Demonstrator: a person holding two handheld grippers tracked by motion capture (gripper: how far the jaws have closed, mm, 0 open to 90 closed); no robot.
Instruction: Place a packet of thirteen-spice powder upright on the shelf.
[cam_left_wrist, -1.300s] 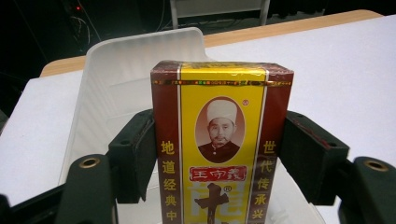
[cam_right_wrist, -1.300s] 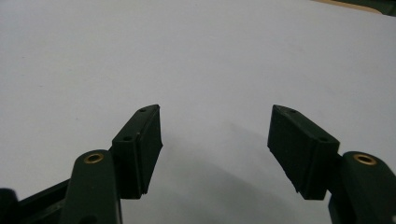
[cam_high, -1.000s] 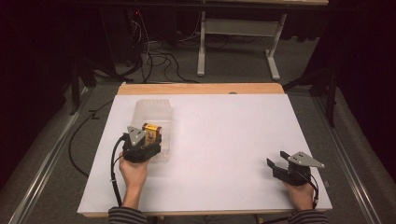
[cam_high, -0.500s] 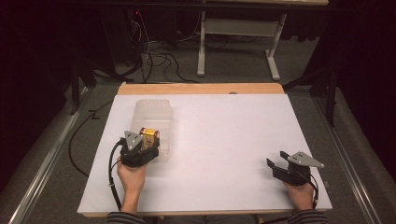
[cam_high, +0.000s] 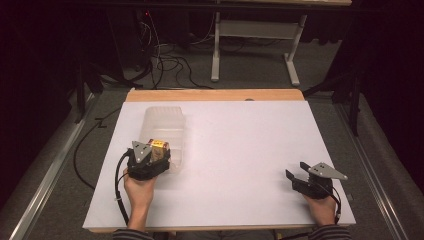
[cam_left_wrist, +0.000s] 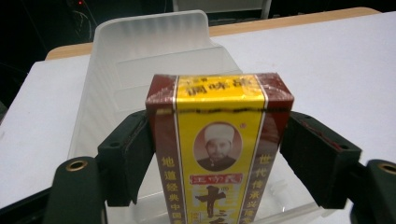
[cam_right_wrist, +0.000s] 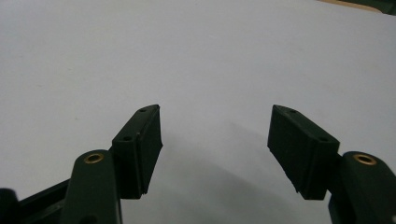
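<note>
The left gripper (cam_left_wrist: 217, 154) has just been opening its jaws. A box (cam_left_wrist: 218, 144) stands upright between them, but the pads (cam_left_wrist: 137, 154) are now a little apart from its sides. The box is at the near end of a clear tray (cam_left_wrist: 140, 60) on the left part of the table (cam_high: 240, 150). The right gripper (cam_right_wrist: 215, 149) rests on the table's near right corner, jaws wide apart and empty.

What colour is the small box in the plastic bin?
Yellow with dark red sides, clearest in the left gripper view.
</note>
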